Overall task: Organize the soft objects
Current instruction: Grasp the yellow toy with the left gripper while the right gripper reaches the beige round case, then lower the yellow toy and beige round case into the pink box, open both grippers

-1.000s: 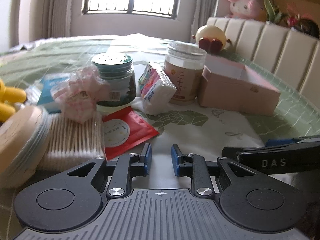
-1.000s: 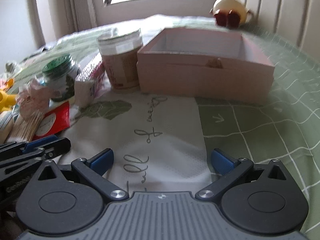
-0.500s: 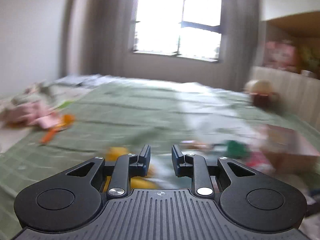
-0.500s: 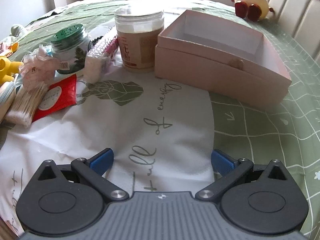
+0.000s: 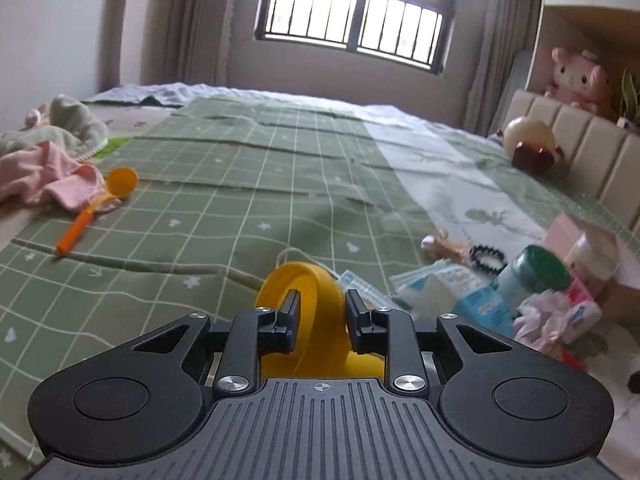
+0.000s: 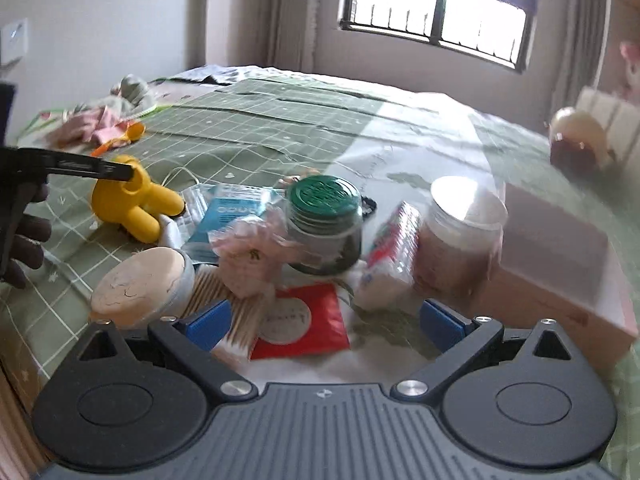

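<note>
Bed surface: green grid-print quilt (image 5: 224,216) with a white printed cloth (image 6: 404,148) laid over part of it.

Clutter pile, right wrist view: yellow rubbery toy (image 6: 132,204), smooth and rounded with stubby limbs; glass jar with a ribbed green lid (image 6: 324,224); clear jar with a white lid (image 6: 460,240); round beige tub (image 6: 140,284); cotton swab bundle (image 6: 228,312); flat red packet (image 6: 300,324); crinkly pink wrapped pack (image 6: 252,256); blue packet (image 6: 228,216); open pink cardboard box (image 6: 560,264). This view is motion-blurred.

Left gripper (image 5: 320,316): jaws narrow but parted and just been opening. The yellow toy (image 5: 316,300) sits in the gap between the pads; cannot tell whether the pads press it. In the right wrist view the left gripper (image 6: 120,172) tip sits at the toy's top, a hand (image 6: 24,240) behind it.

Right gripper (image 6: 324,320): jaws spread wide, nothing between them, hovering over the red packet and swabs.

The toy lies on the quilt at the left edge of the pile, well left of the right gripper and far from the pink box.

Far left on the bed: crumpled pink cloth (image 5: 44,176), orange plastic spoon (image 5: 100,204).
</note>
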The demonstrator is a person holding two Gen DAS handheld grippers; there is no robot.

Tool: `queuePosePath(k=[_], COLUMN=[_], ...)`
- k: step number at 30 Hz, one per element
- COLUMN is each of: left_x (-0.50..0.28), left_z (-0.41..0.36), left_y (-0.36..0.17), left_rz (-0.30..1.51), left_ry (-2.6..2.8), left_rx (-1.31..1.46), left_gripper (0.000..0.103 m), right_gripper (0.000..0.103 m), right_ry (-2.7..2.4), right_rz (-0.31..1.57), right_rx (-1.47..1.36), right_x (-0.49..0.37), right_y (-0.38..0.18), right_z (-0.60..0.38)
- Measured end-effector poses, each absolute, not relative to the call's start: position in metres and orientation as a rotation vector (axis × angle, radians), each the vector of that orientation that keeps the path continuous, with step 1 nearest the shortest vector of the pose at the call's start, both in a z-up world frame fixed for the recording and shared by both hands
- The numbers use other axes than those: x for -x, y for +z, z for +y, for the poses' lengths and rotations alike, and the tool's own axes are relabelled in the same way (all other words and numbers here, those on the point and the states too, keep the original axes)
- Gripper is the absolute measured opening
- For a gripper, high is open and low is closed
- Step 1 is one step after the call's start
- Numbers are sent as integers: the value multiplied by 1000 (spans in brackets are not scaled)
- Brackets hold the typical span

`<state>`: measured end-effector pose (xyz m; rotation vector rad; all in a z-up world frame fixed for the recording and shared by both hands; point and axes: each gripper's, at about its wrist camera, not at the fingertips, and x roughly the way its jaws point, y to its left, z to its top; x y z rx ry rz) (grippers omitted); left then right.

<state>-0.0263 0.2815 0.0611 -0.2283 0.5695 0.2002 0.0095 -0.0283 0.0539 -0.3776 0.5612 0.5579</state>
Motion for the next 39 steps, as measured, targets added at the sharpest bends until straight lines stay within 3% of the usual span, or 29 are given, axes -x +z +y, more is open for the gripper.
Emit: queuePosePath(k=[2, 6, 12, 24, 27, 29, 32, 39], left_x=[19, 18, 38, 84, 92, 95, 95, 78], left_z=[283, 288, 288, 295, 301, 304, 303, 276], left_y=[53, 44, 47, 63, 66, 69, 79, 131], left_rz=[595, 595, 534, 470, 457, 450, 442, 370], left_ry=[176, 141, 132, 112, 130, 138, 136, 115], left_rx=[226, 277, 329, 362, 377, 389, 380, 286], left_gripper=[29, 24, 21, 20, 20, 20, 20, 20], right_gripper=[101, 101, 101, 84, 69, 53, 40, 35], right_ry=[563, 620, 745, 836, 851, 879, 920, 930], right_rz=[525, 500, 588, 793, 791, 763, 727, 618], right_rx=[408, 438, 358, 167, 173, 179, 180, 163], right_x=[-2, 9, 10, -23, -18, -12, -5, -12], right_y=[53, 47, 39, 11, 13, 22, 40, 90], right_z=[-26, -9, 12, 61, 67, 67, 66, 47])
